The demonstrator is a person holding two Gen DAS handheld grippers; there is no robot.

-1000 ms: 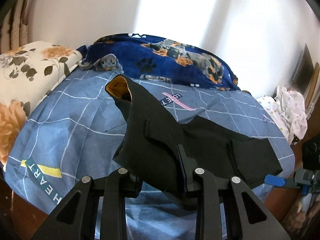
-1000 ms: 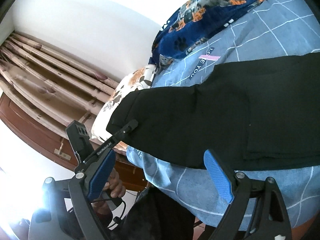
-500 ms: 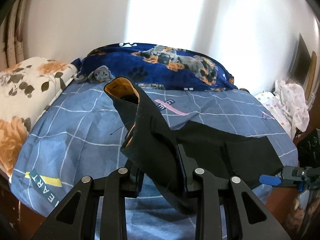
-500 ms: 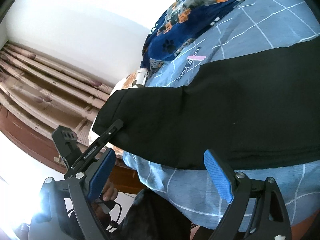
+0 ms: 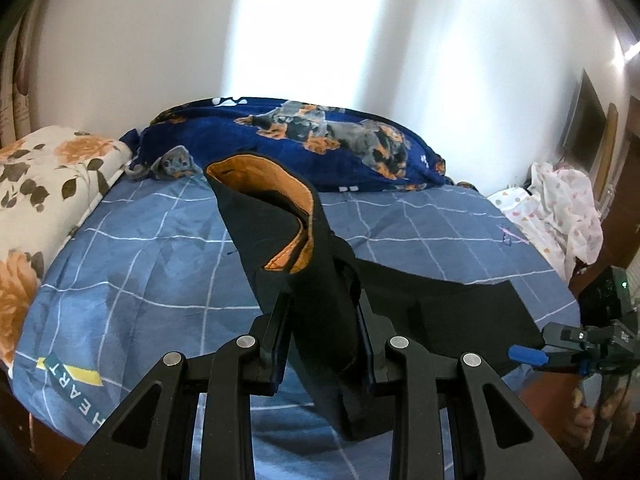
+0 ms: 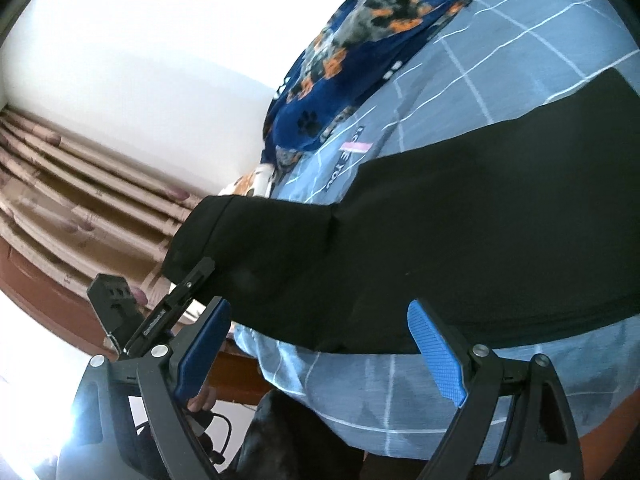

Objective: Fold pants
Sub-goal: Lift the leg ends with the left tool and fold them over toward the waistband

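In the left wrist view the blue checked bedspread [image 5: 160, 264] fills the middle of the frame, its near edge curving along the lower left. A floral pillow [image 5: 44, 184] bounds it at the far left, a dark blue dog-print blanket [image 5: 312, 140] lies bunched across the top of the bed against the white wall [image 5: 320, 28], and a heap of pale printed cloth [image 5: 560, 212] sits at the right edge. Bare bedspread lies open to the left of centre.

The black pants [image 5: 316, 280] rise from the lower centre, one end lifted off the bed and showing an orange lining at its open top; the rest lies flat toward the lower right. The left gripper [image 5: 320, 340] is clamped on the lifted fabric, its jaws pressed against the cloth.

In the right wrist view the pants [image 6: 460, 248] span the middle, reaching near the bed's edge at lower centre. The right gripper [image 6: 320, 344] has its blue pads [image 6: 436, 352] spread wide and holds nothing.
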